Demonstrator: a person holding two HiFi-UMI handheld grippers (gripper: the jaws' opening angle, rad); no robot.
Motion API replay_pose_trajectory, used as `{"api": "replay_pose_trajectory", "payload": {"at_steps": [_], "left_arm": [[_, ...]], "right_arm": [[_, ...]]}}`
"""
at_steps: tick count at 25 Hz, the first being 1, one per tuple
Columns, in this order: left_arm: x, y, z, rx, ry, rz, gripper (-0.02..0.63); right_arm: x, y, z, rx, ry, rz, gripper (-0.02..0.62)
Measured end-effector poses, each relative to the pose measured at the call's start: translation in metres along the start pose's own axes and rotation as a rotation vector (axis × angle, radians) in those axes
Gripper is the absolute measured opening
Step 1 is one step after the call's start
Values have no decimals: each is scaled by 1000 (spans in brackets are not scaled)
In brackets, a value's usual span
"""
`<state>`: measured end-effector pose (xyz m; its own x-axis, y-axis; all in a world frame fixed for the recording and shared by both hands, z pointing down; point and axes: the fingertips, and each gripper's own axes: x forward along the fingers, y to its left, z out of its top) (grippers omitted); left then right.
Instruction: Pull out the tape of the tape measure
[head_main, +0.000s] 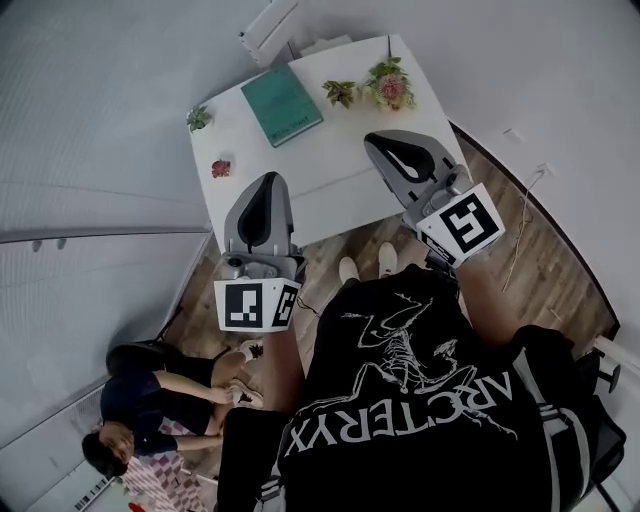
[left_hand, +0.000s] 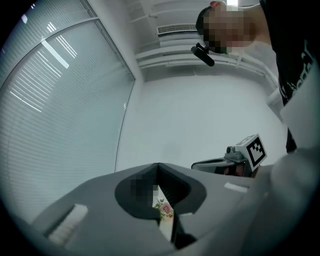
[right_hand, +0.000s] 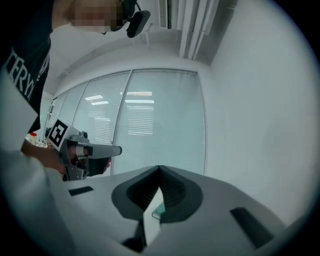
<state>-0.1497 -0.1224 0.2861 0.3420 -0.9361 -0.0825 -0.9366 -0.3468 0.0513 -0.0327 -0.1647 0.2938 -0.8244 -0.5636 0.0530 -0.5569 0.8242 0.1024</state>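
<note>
My left gripper (head_main: 266, 182) was clenched, its jaws pressed together with nothing between them. It hung above the near edge of the desk (head_main: 335, 190), toward the near left corner. The right gripper (head_main: 380, 145) was clenched and empty as well, above the right edge near the near right corner.

I could not find the tape measure in any view, neither on the desk nor by either gripper, so I cannot place it relative to them. On the desk I saw only a green book (head_main: 281, 104) by the far edge, a pot of flowers (head_main: 389, 85) at the far right corner, a small plant (head_main: 340, 92) between them, another plant (head_main: 199, 117) at the far left corner, and a small red thing (head_main: 221, 168) along the left edge.

The step in hand, I judged, was finding it first. To do it well, both jaws would need opening before any approach. Then one gripper should hold the case steady while the other pinches the end tab and draws straight out, without twisting.
</note>
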Motion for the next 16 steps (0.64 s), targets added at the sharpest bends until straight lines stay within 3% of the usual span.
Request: {"api": "replay_pose_trajectory", "payload": {"at_steps": [5, 16], "left_arm": [[-3, -8, 3, 59, 15, 2, 11], [-10, -11, 7, 82, 13, 12, 11]], "right_arm": [[-8, 3, -5, -15, 27, 2, 11], [-14, 4, -5, -8, 18, -3, 11]]}}
